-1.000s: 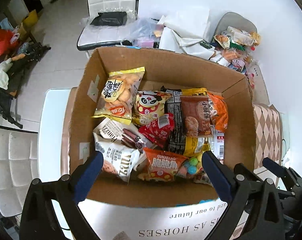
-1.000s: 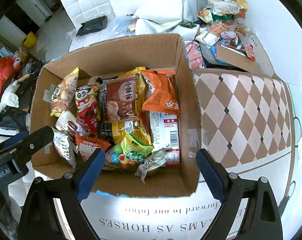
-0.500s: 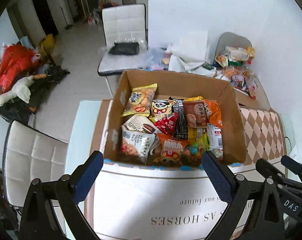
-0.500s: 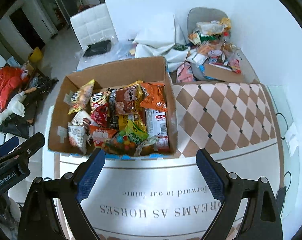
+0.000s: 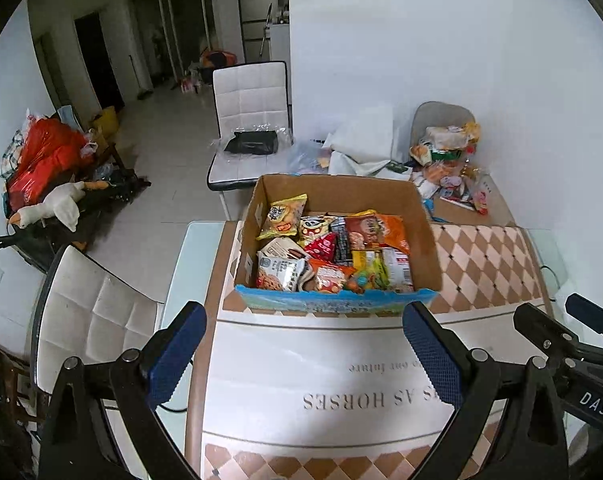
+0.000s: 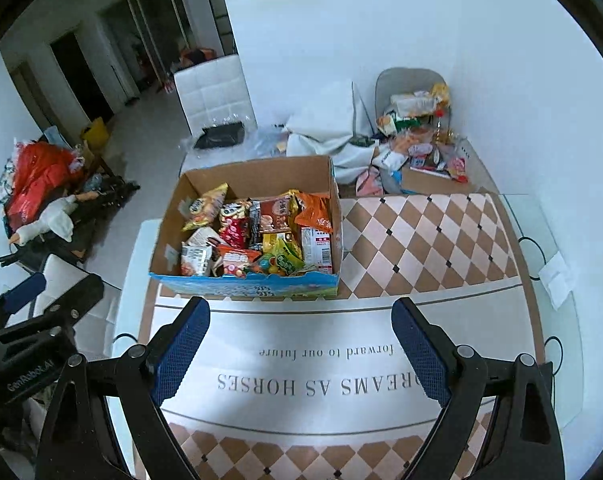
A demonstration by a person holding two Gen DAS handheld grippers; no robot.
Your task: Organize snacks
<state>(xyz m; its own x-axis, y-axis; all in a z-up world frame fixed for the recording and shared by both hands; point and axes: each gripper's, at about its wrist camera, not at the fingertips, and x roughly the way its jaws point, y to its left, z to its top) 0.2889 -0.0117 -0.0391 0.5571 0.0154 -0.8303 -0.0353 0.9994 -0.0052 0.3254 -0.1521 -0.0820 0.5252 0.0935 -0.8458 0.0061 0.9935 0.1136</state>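
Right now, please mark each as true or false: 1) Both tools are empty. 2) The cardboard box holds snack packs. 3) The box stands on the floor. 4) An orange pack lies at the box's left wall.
1) True: left tool and right tool are open, nothing between them.
2) True: the cardboard box is full of snack packs.
3) False: it stands on the table.
4) False: the orange pack lies at the right wall.

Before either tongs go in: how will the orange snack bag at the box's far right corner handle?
The orange snack bag looks puffy and crinkled, so probably light and floppy. Its glossy film may slip. It leans on the cardboard box wall, so neighbours might shift.
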